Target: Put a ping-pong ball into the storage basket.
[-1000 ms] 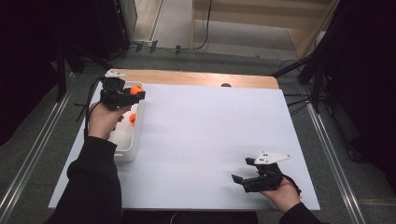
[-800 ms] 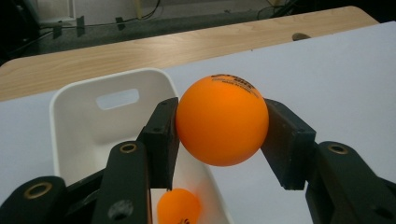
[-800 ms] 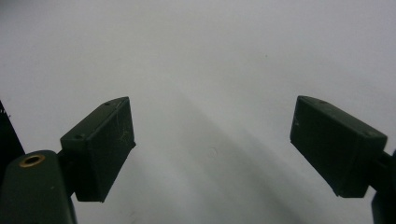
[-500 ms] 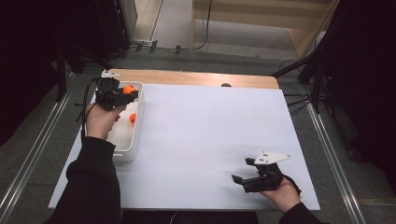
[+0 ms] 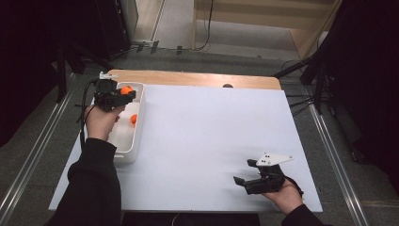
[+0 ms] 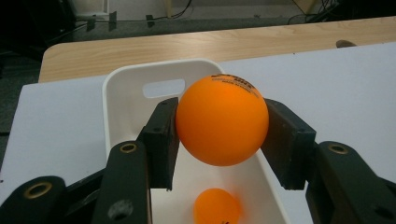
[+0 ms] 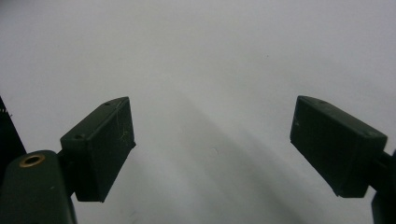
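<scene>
Nearest to you, your right gripper [image 5: 245,180] rests low at the near right corner of the counter [image 5: 211,141], held in your right hand [image 5: 282,195]; its jaws stand wide apart with nothing between them, and the right gripper view [image 7: 212,149] shows bare white surface under them. Your left sleeve [image 5: 91,188] runs up the near left side to your left hand [image 5: 101,120], which holds the left gripper [image 5: 123,92] above the white tray [image 5: 134,141] at the left edge of the white sheet. Those jaws are clenched on an orange ball [image 5: 125,90]: in the left gripper view the ball [image 6: 222,120] sits squarely between the two black pads, both pressing its sides, with dark printed lettering on its top. It hangs above the far half of the tray [image 6: 116,88], clear of the floor of it, near the end wall with the slotted handle. Below it, on the tray's floor, lies a second orange ball [image 6: 217,206], which the high view shows [image 5: 133,118] near the tray's right wall. Beyond the tray and the white sheet runs a bare wooden strip [image 5: 197,79] of the counter, and past that the grey floor [image 5: 226,52].
</scene>
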Demonstrator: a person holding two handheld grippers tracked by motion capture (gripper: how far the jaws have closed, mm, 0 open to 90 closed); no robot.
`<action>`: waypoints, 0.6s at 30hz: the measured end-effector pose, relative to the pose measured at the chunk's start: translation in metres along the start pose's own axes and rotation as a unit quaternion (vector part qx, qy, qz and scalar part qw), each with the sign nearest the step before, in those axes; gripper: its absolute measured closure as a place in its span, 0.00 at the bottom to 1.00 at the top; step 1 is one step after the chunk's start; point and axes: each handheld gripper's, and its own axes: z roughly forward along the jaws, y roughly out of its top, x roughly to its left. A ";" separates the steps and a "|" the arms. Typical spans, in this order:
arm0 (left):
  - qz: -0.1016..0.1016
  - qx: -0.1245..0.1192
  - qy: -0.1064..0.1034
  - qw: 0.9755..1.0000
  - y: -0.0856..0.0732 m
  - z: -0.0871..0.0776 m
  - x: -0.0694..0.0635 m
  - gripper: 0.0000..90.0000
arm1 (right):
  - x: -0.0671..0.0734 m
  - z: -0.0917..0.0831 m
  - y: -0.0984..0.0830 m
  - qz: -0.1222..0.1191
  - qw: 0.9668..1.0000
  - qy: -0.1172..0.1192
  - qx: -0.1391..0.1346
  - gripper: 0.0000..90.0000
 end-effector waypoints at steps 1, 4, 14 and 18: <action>-0.003 -0.003 -0.001 1.000 -0.001 0.001 0.000 0.56 | 0.000 0.000 0.000 0.002 1.000 0.000 0.001 0.14; -0.007 0.000 0.004 1.000 -0.001 0.003 0.001 0.56 | 0.001 0.001 0.000 0.001 1.000 -0.001 0.002 0.14; -0.010 -0.002 0.012 1.000 -0.002 0.012 0.003 0.56 | 0.001 -0.003 -0.003 0.005 1.000 -0.005 0.000 0.14; -0.010 -0.008 0.013 1.000 -0.004 0.017 0.003 0.56 | 0.002 -0.004 -0.005 0.008 1.000 -0.006 0.002 0.14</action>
